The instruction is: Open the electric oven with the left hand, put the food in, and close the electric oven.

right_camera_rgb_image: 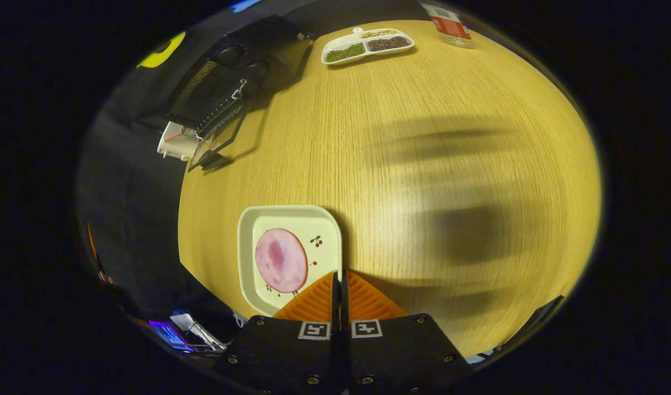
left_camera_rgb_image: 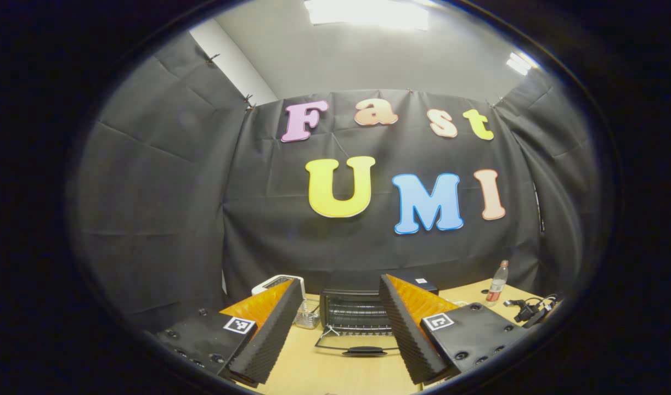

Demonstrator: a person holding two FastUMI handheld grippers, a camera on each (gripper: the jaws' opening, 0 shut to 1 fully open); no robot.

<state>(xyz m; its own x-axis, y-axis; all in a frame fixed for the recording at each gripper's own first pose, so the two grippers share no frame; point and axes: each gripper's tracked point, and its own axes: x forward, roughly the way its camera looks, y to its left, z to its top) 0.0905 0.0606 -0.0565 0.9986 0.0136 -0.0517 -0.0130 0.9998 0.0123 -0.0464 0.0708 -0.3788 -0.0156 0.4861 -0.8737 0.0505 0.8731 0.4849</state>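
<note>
Your left gripper (left_camera_rgb_image: pixel 340 323) is held up off the wooden table (left_camera_rgb_image: pixel 313 367), fingers spread wide apart with nothing between them, aimed at the electric oven (left_camera_rgb_image: pixel 362 310) at the far side against the black cloth. The oven's door (left_camera_rgb_image: pixel 360 346) is already dropped open, lying flat toward you with its handle nearest. A small clear container (left_camera_rgb_image: pixel 308 315) sits just to the oven's left, a white appliance (left_camera_rgb_image: pixel 275 283) behind that, and a plastic bottle (left_camera_rgb_image: pixel 497 283) stands well off to the right. Your right gripper (right_camera_rgb_image: pixel 339 285) looks down on the table, its fingers pressed together at the right rim of the pale square plate (right_camera_rgb_image: pixel 288 255); you cannot tell whether they pinch that rim. The food, a round pink slice of ham (right_camera_rgb_image: pixel 281 260), lies flat on the plate. A divided dish of beans (right_camera_rgb_image: pixel 367 45) sits far across the table, near the oven.
</note>
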